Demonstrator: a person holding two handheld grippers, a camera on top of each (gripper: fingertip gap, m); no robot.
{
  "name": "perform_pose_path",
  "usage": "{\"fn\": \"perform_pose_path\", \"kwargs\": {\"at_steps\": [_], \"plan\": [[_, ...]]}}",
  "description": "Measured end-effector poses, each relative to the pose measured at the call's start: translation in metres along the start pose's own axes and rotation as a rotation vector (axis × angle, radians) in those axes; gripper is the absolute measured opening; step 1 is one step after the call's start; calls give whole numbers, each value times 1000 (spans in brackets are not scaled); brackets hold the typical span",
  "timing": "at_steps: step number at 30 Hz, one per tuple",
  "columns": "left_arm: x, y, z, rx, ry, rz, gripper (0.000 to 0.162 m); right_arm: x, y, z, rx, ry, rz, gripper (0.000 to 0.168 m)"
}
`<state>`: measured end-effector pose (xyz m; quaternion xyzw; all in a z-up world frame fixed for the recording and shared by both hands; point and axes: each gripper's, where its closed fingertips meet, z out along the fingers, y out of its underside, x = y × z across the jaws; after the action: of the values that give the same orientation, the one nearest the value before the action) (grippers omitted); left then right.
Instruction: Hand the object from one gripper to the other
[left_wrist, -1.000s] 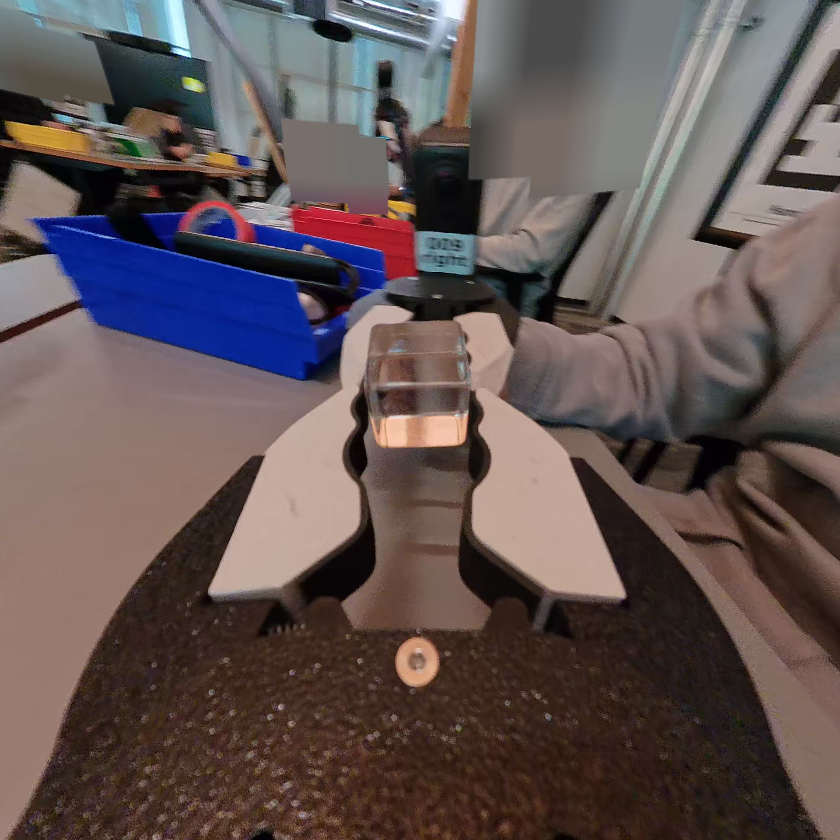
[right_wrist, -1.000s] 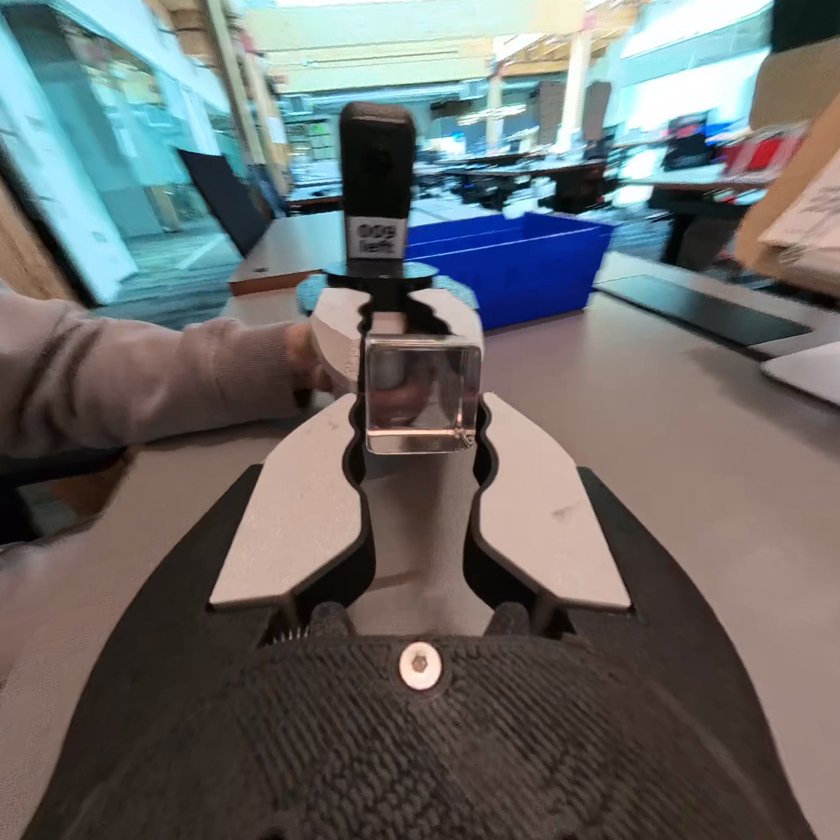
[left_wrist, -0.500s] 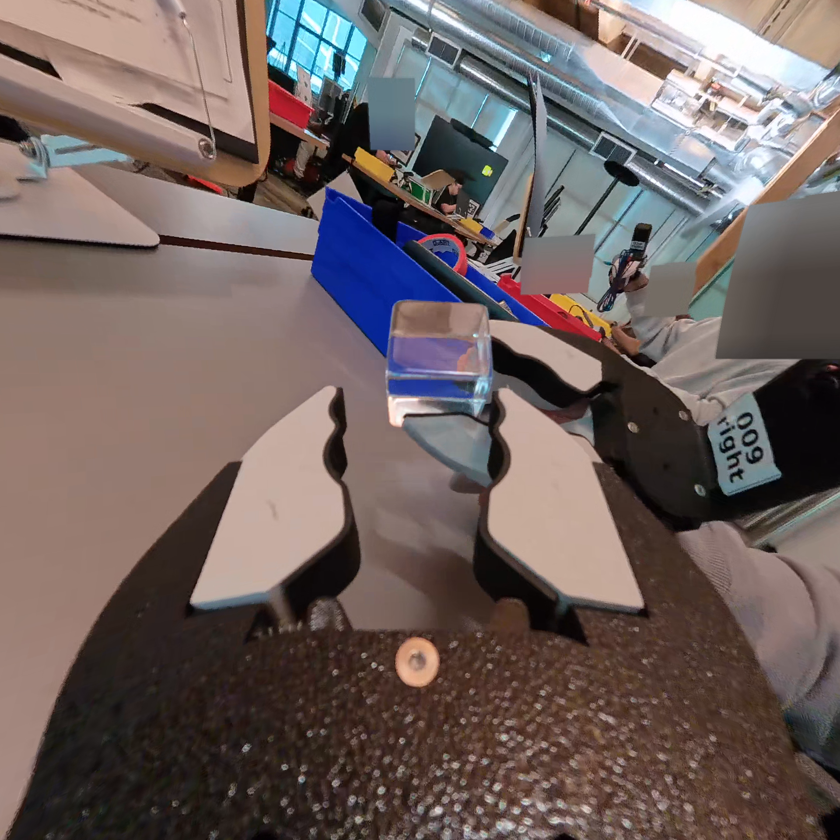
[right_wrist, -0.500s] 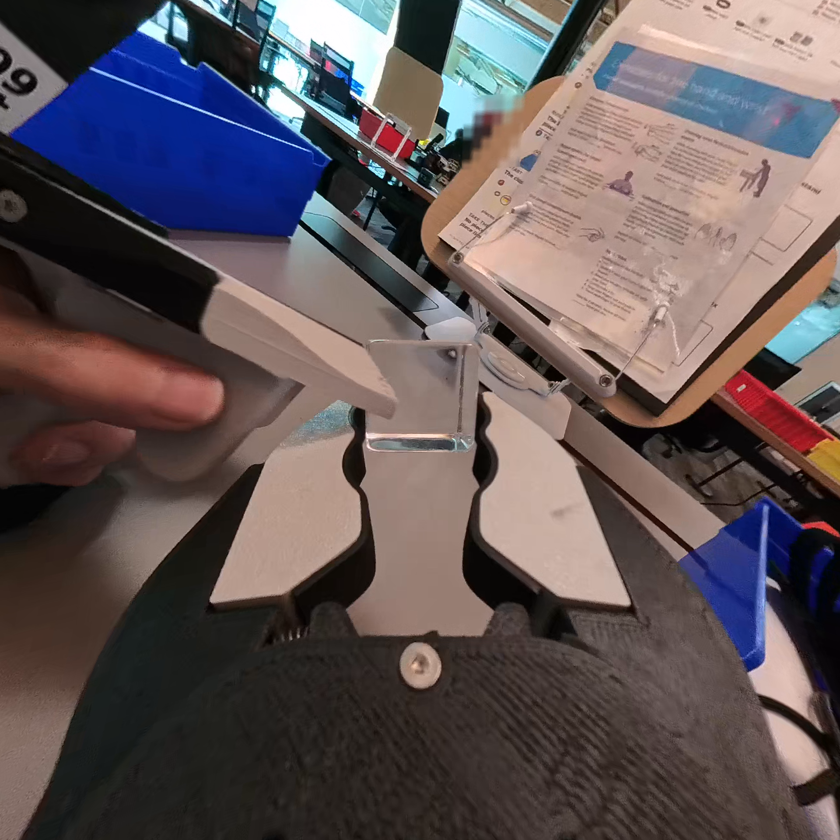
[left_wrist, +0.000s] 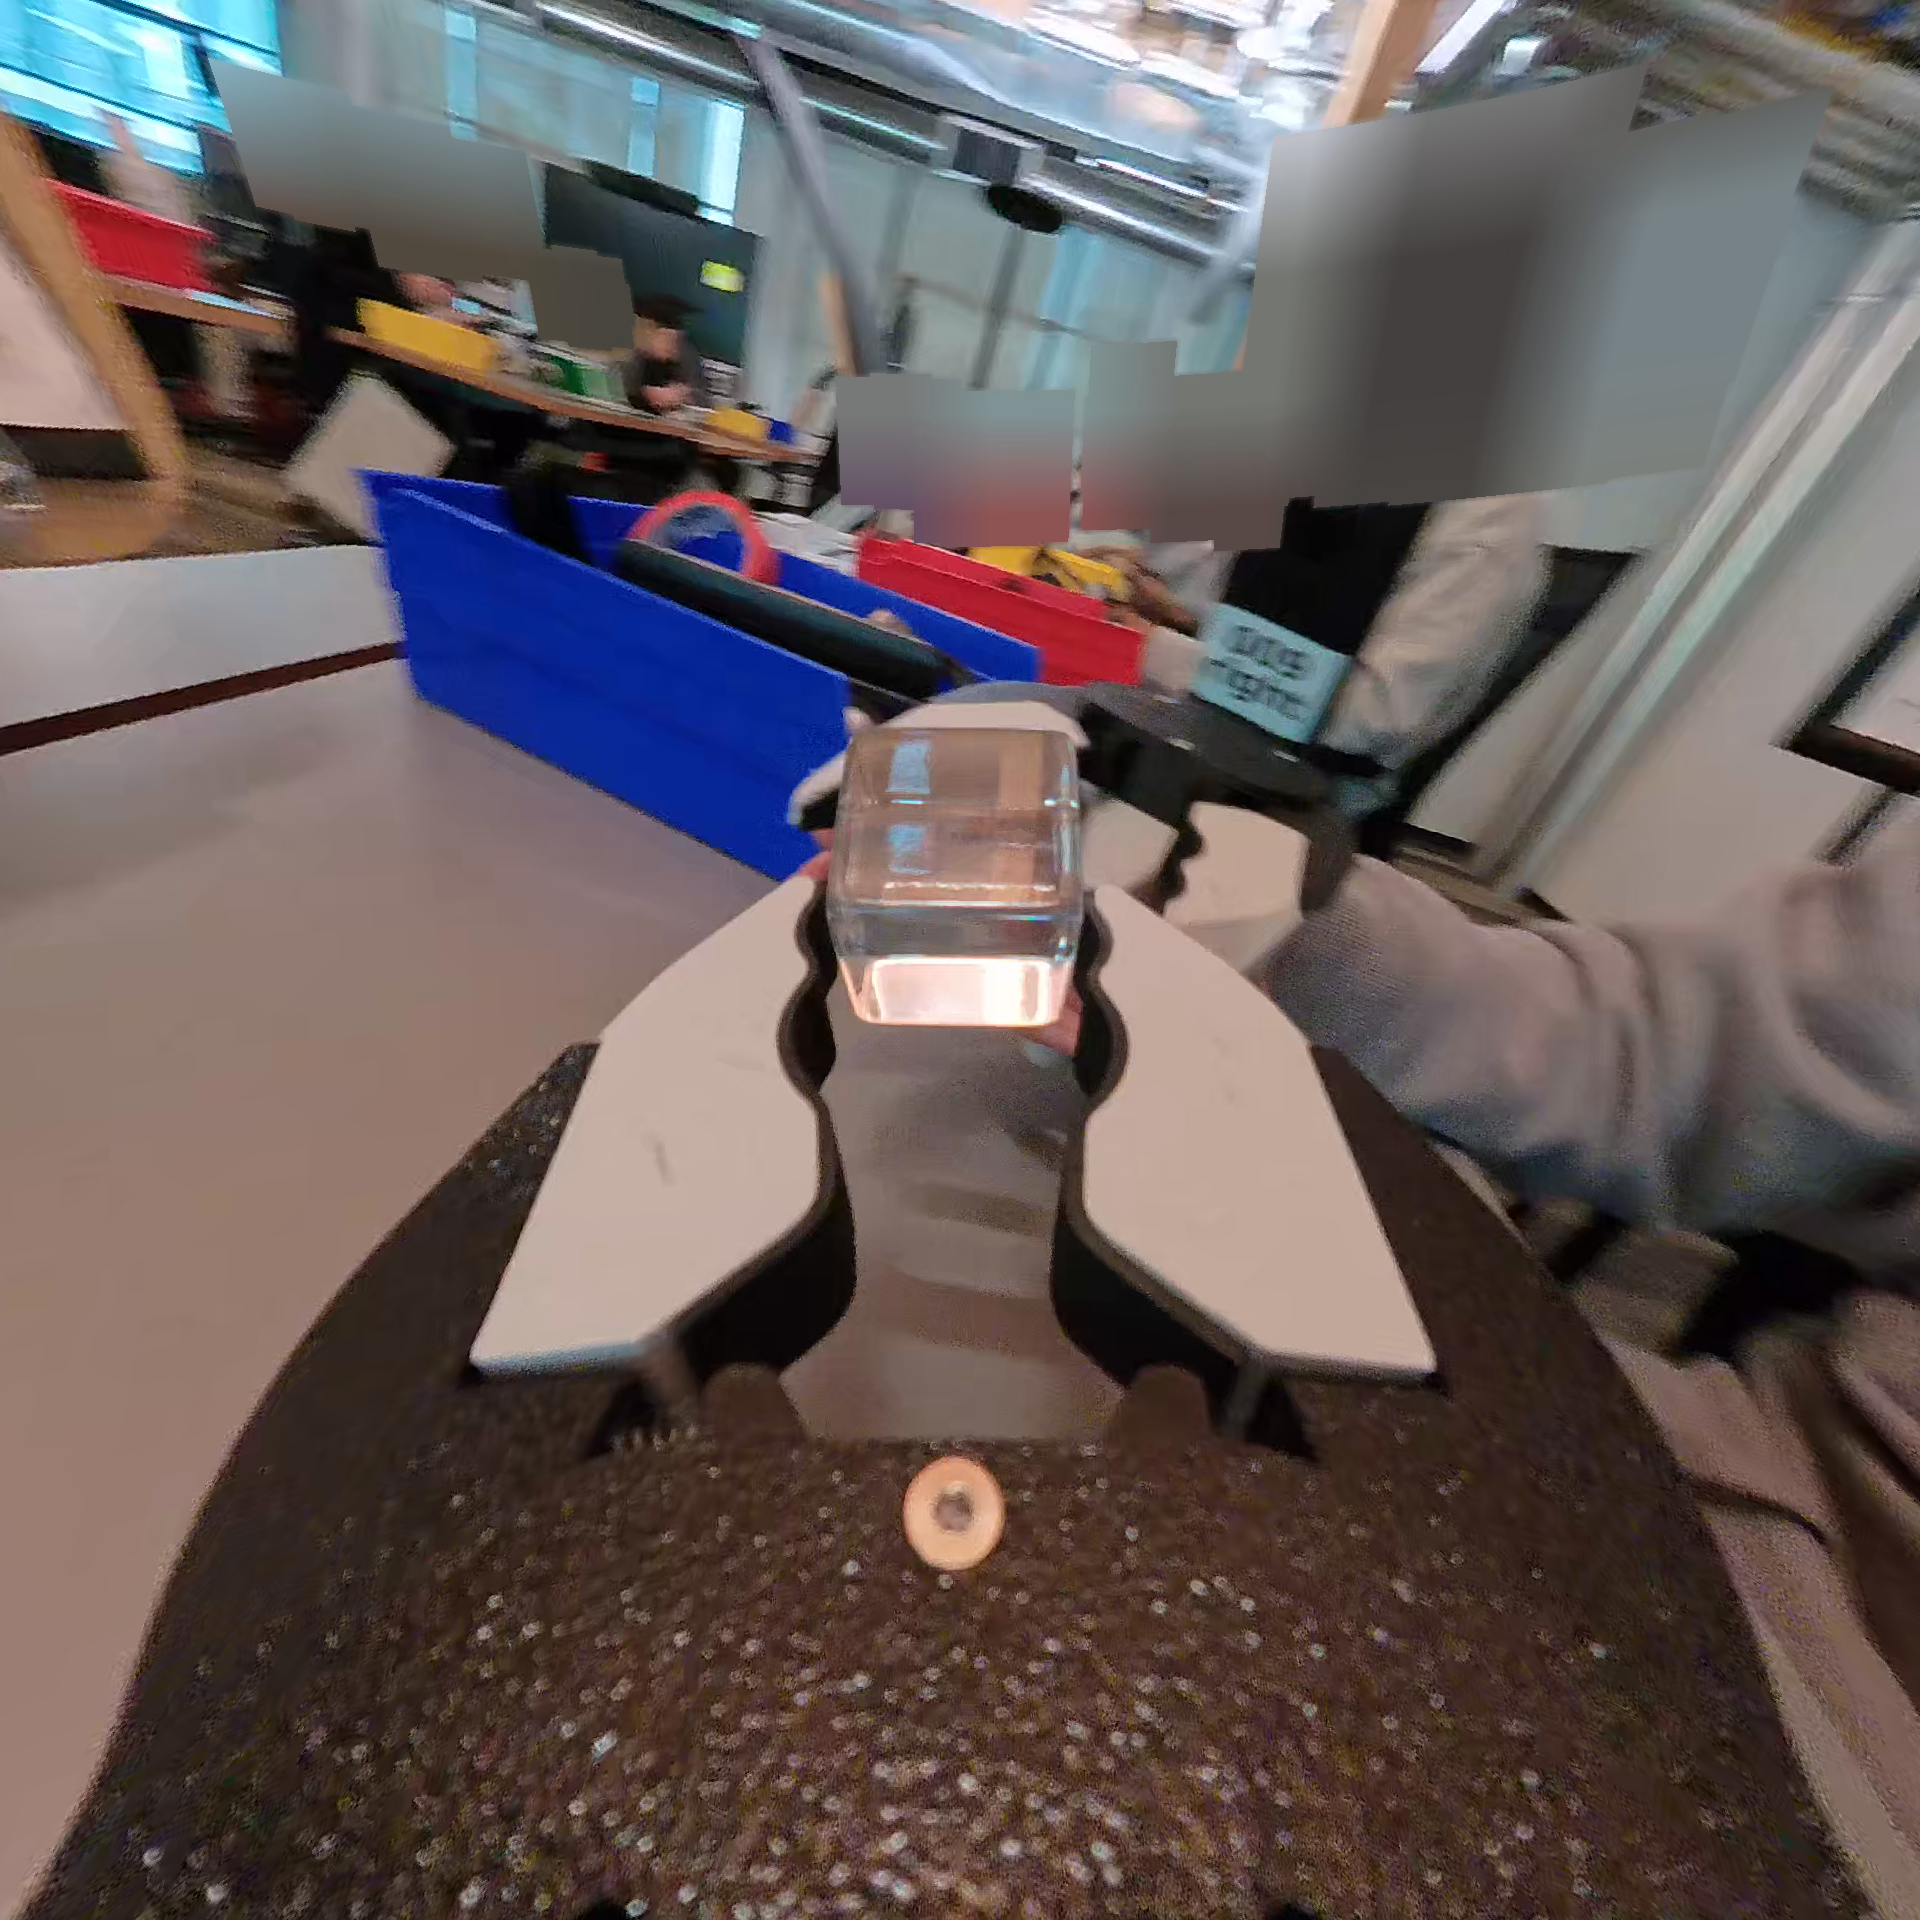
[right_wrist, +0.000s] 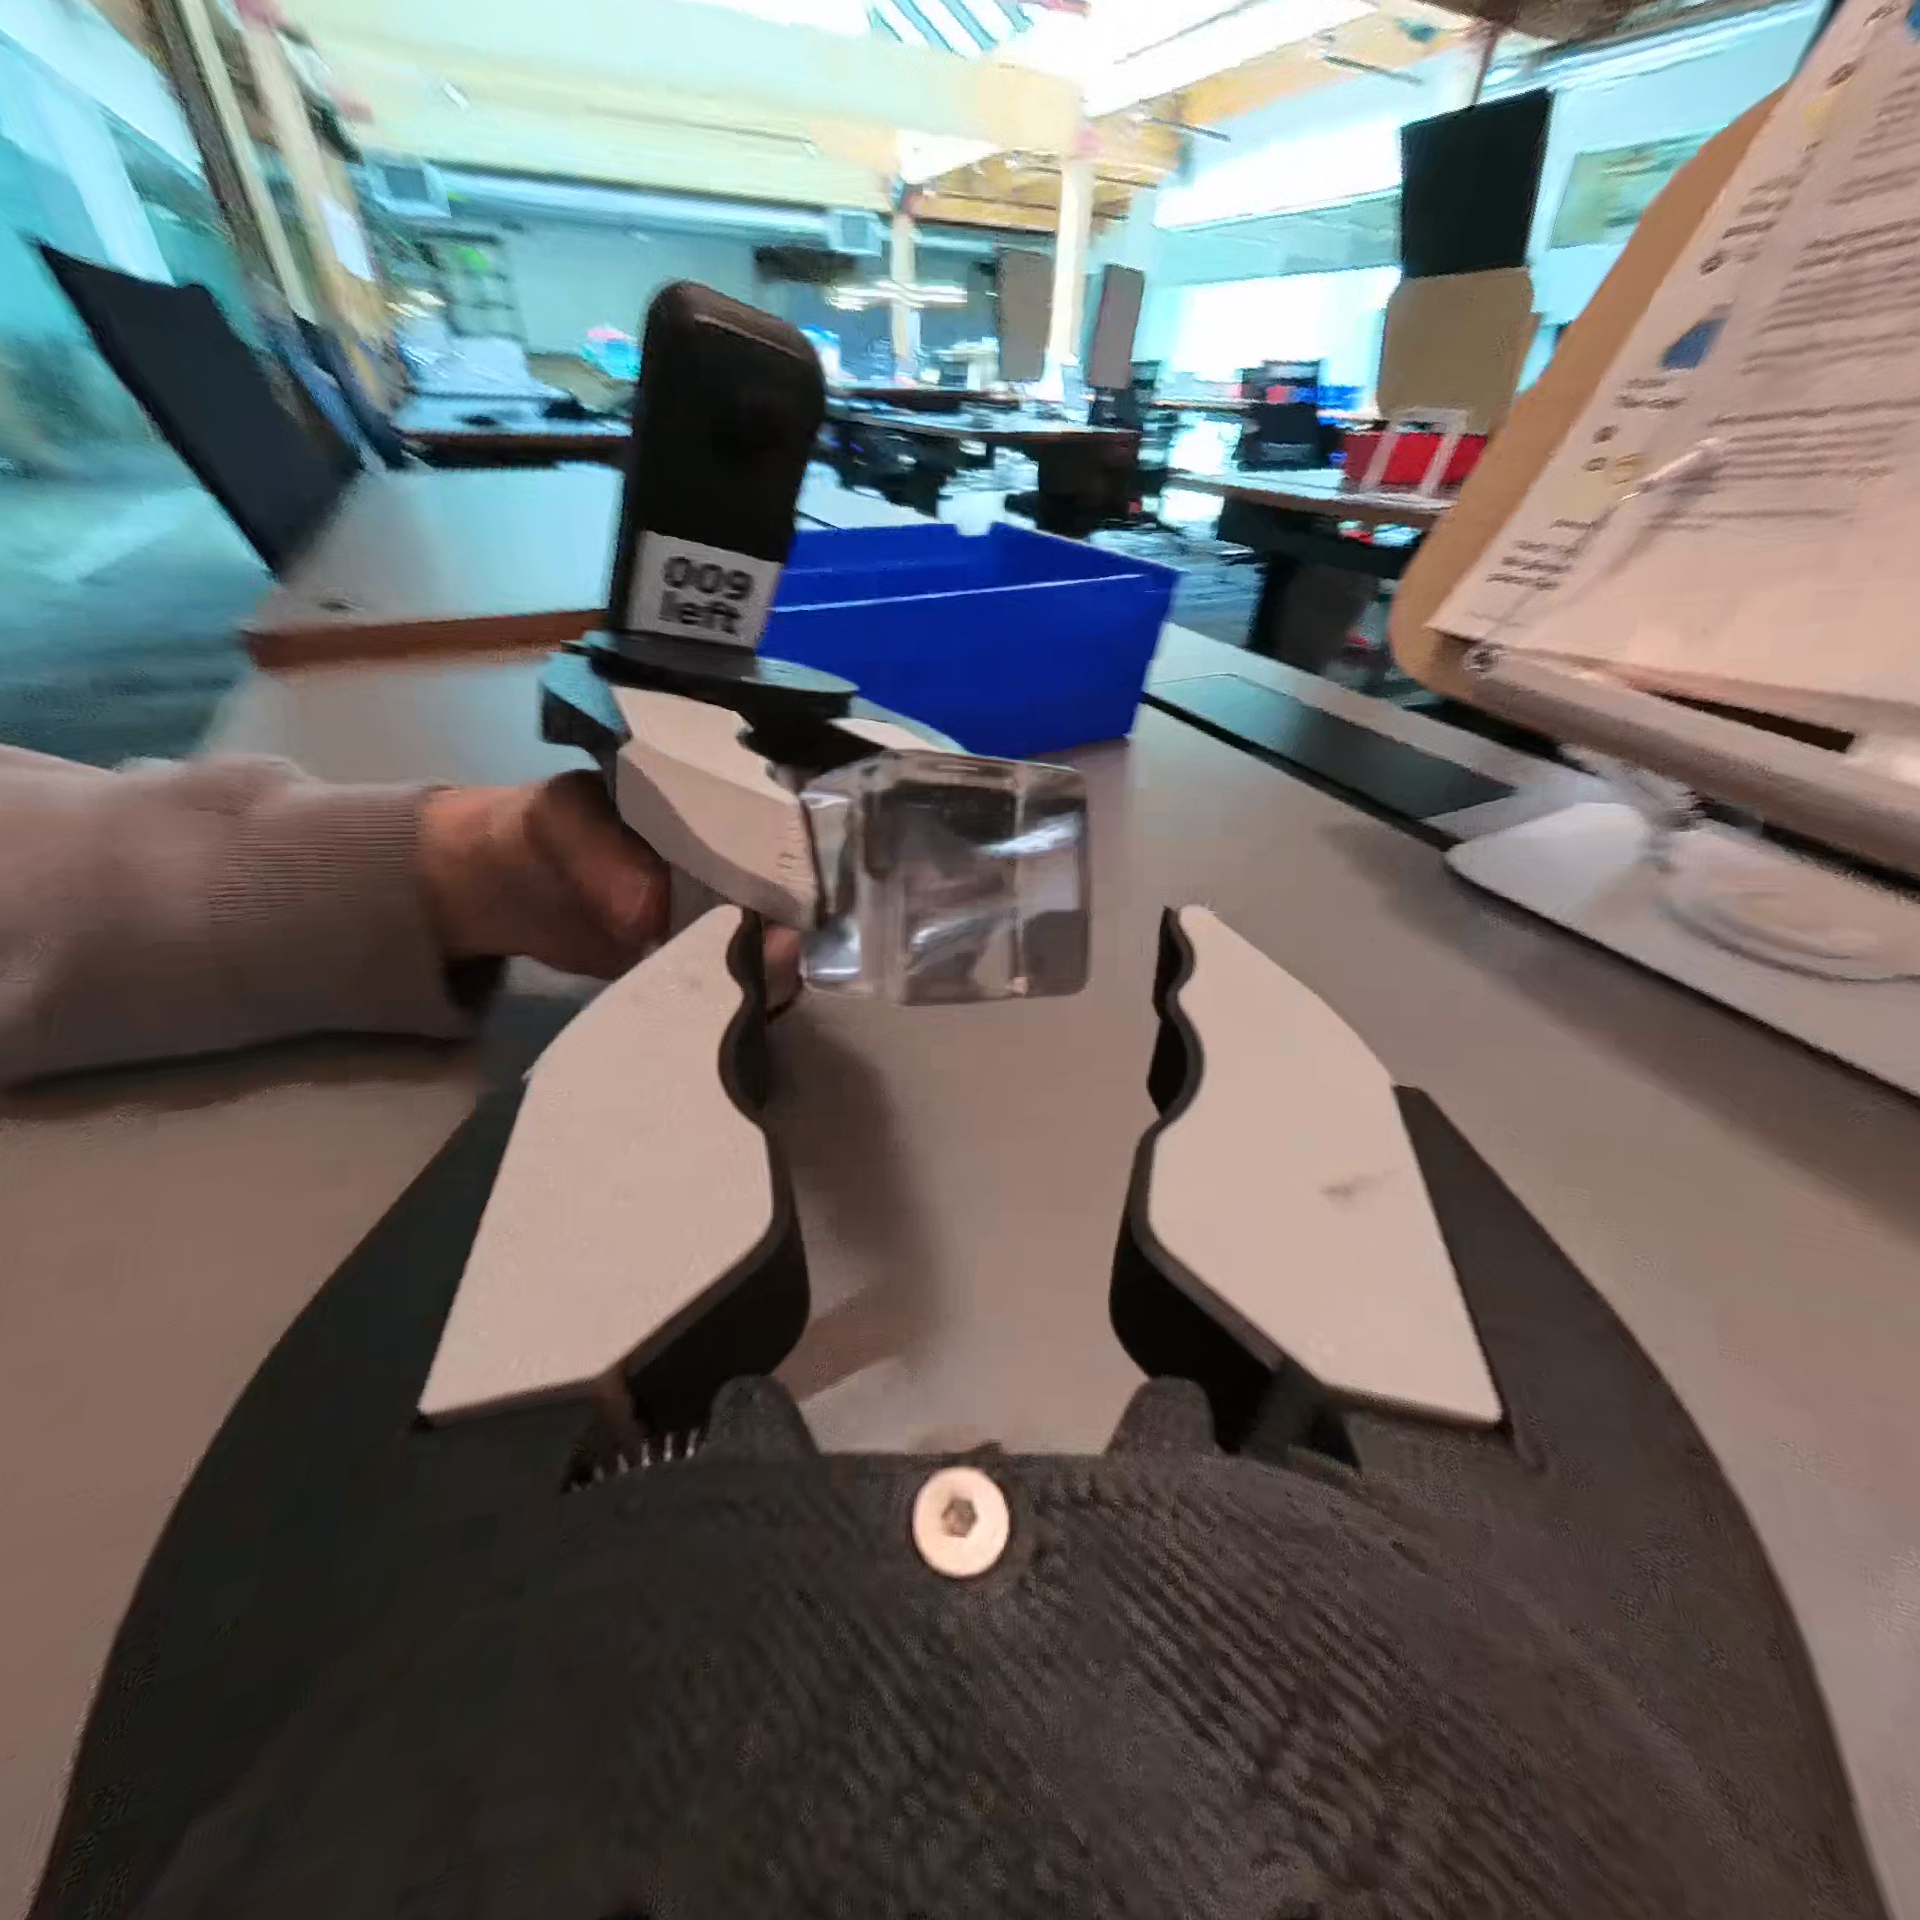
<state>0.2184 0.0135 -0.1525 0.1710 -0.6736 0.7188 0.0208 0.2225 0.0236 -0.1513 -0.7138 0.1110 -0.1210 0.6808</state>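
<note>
The clear glass cube (left_wrist: 954, 868) is back in the left tool (left_wrist: 954, 914), gripped tight. Right tool (right_wrist: 961, 935) has let go, fingers spread. Blue plastic bin (left_wrist: 623, 686) holds a red ring (left_wrist: 701, 520).

We see a clear cube (left_wrist: 954, 875), glassy with rounded edges, held off the grey table, pinched between the left gripper's (left_wrist: 954, 914) fingertips. From the right wrist view the cube (right_wrist: 945, 878) sits tilted, just ahead of the spread right gripper (right_wrist: 961, 935), not touching.

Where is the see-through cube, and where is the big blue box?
see-through cube (left_wrist: 954, 868), left wrist view, on its front face.
big blue box (right_wrist: 997, 644), right wrist view, on its front wall.
</note>
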Motion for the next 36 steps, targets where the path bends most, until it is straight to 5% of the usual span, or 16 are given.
{"fn": "perform_pose_path", "kwargs": {"at_steps": [4, 7, 21, 28, 36], "plan": [[24, 8, -9, -89, 186, 55, 43, -23, 2, -3, -8, -183, 53, 72], [28, 15, -11, -147, 206, 103, 43, -38, -4, -5, 27, -273, 82, 53], [25, 10, -11, -125, 169, 144, 43, -32, 0, -8, -11, -253, 19, 49], [-1, -7, -9, 37, -10, 36, 42, 1, -8, -5, 57, 11, -54, 42], [-32, -5, 0, 85, -308, -142, 59, 30, 11, 3, -149, 450, -490, 42]]}}
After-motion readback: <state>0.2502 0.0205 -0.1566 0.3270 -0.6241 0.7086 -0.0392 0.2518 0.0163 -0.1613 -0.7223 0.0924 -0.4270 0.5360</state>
